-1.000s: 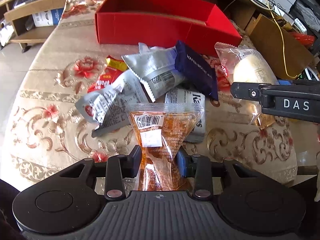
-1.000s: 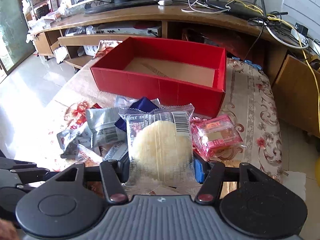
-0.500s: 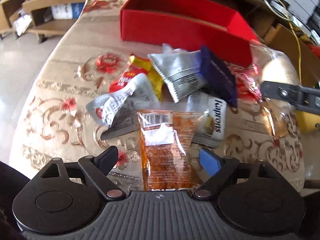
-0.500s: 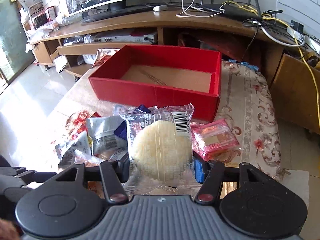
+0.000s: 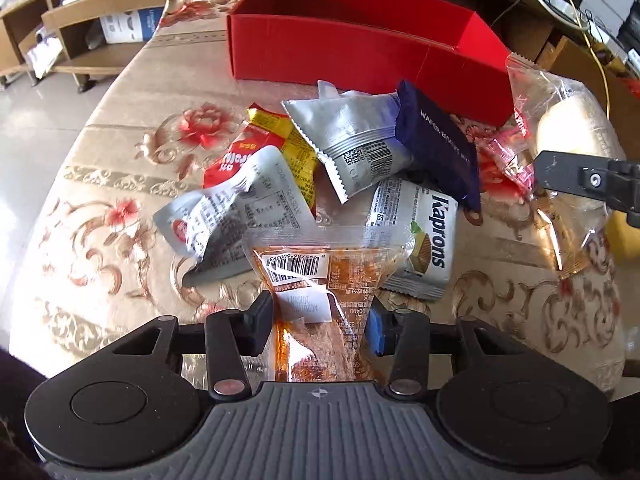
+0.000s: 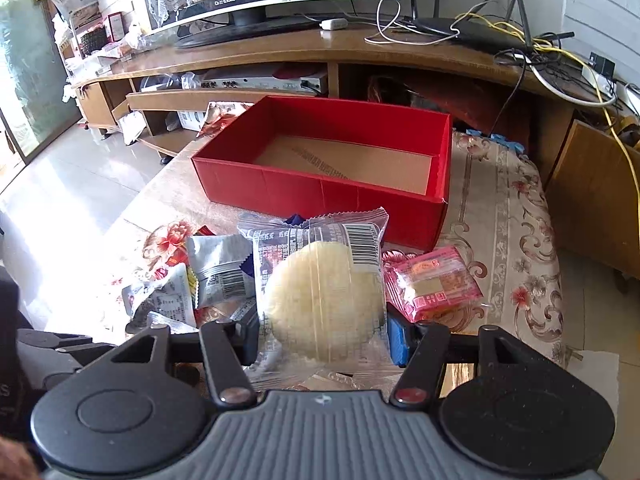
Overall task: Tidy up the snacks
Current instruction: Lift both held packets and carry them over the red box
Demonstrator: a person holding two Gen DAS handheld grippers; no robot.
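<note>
red box with a brown floor; beige tablecloth patterned with red flowers; orange packet; navy wafer pack; pink packet; silver wrapper.

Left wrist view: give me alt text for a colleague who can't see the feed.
The left claw is pinched on a clear orange snack packet, having just closed on it again, above a beige floral tablecloth. Beyond lies a pile of foil snack packets, then an open red cardboard box. At right, the right claw holds a clear-wrapped pale round cake.
</note>
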